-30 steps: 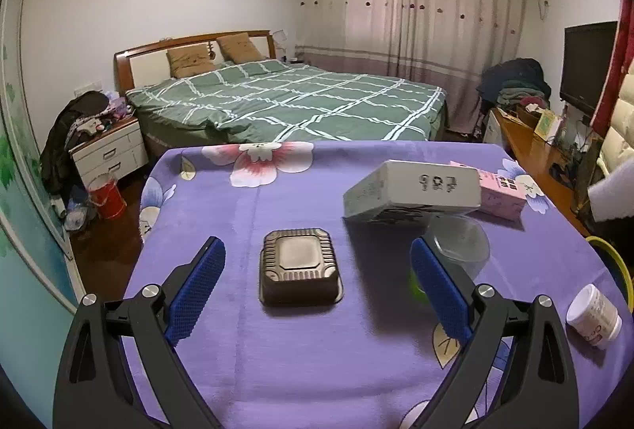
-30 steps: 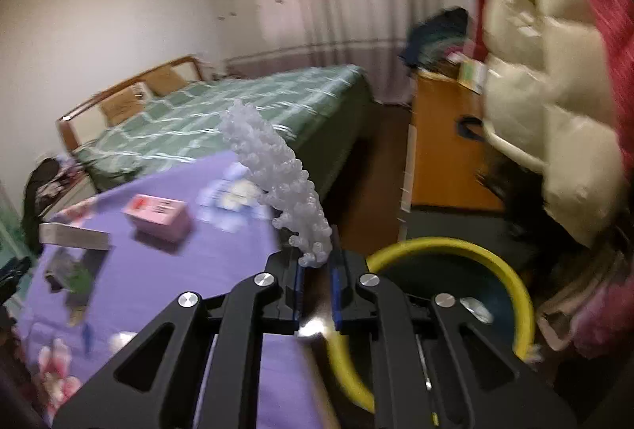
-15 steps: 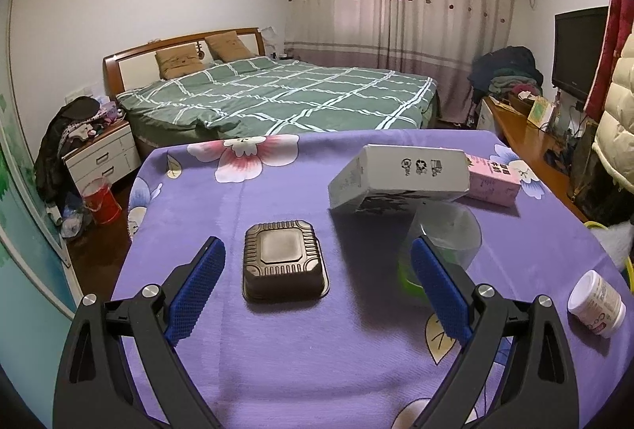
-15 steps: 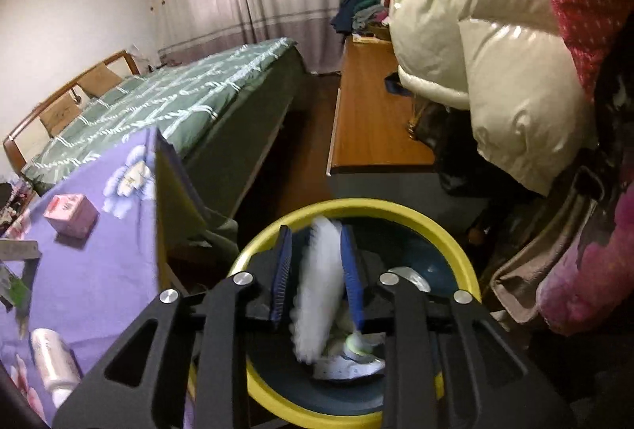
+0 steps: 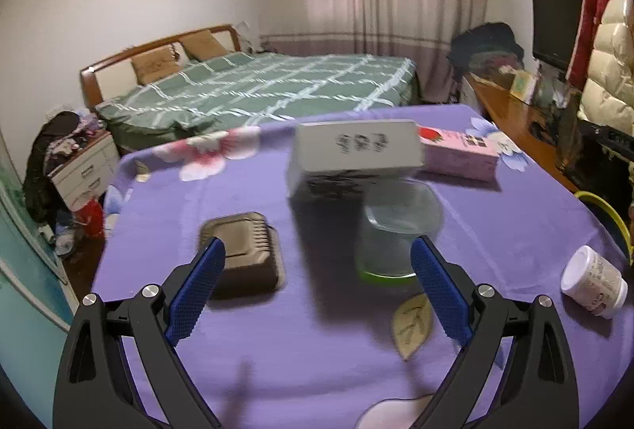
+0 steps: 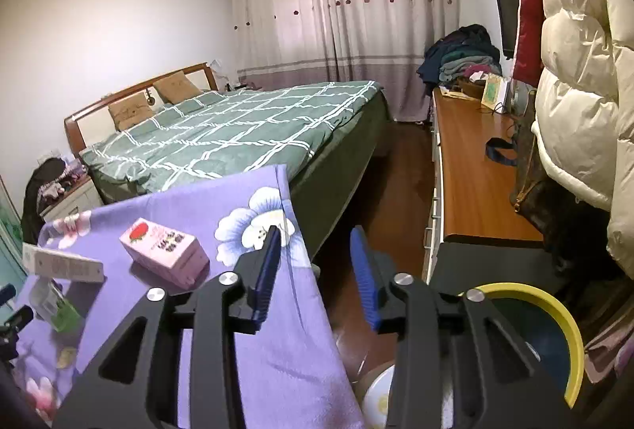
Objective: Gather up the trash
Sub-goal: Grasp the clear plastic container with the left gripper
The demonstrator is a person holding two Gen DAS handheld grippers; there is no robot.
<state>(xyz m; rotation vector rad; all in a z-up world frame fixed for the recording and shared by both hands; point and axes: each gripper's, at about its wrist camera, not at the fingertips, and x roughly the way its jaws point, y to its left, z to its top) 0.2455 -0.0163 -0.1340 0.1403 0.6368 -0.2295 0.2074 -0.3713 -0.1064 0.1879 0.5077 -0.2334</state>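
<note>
Only the right hand-held gripper (image 6: 313, 270), opening empty, sees inside the yellow-rimmed bin (image 6: 554, 314).

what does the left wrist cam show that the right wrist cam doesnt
Only the left wrist view shows the brown container, the white jar on its side and the open left gripper over the table.

Only the right wrist view shows the right gripper, jaws opening with nothing between them, and the inside of the yellow-rimmed bin.

Both show the purple tablecloth, the pink carton, the white box, the clear cup, the bed and the bin's rim.
</note>
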